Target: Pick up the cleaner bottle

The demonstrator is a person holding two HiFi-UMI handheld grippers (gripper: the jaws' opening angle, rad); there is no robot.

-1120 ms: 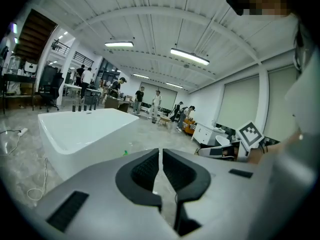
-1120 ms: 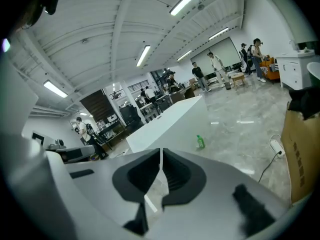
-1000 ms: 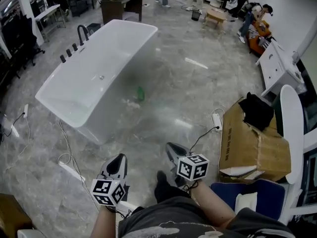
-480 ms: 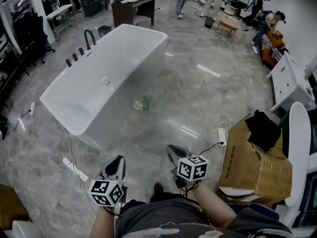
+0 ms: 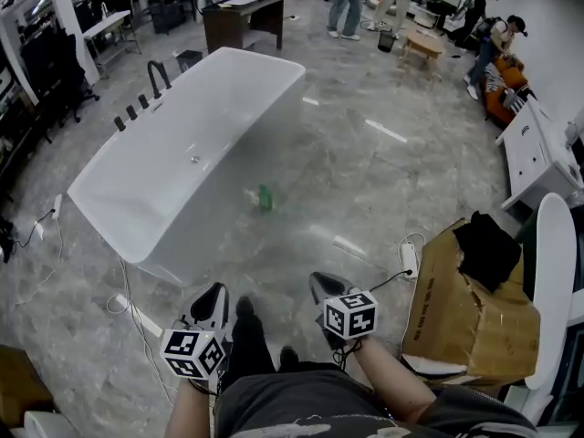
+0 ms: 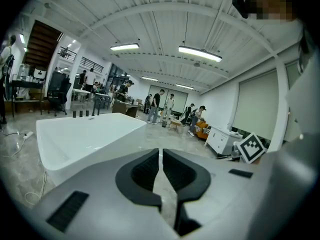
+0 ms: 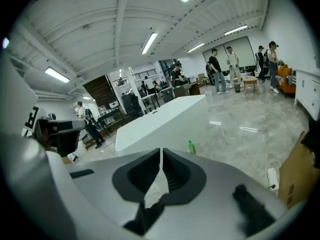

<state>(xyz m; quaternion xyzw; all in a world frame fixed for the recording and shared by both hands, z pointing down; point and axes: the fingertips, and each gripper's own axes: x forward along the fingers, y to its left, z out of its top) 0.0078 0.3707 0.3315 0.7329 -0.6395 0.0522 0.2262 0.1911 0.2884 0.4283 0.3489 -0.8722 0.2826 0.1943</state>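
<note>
Well, the cleaner bottle [image 5: 265, 197] stands upright on the floor [image 5: 383, 181], close beside the bathtub [image 5: 182, 144] and well apart from both tools. I read the left gripper [image 5: 215, 292] as clenched on nothing, its fingers [image 6: 145, 170] pressed together with only floor showing past them. The right gripper [image 5: 319, 282] is the same, fingers [image 7: 176, 173] closed and empty, with the bottle small and far off in its view.

My main worry is arriving with the fingers shut: a closed tip would push the bottle over on that glossy floor, and I judge it would slide or roll against the tub. The tub wall also leaves little room on that side, so a finger could strike it. A white cable [image 5: 135, 310] lies across the floor near the left gripper, and a power strip [image 5: 409, 259] lies by the cardboard box [image 5: 465, 313]; either could snag a step forward.
</note>
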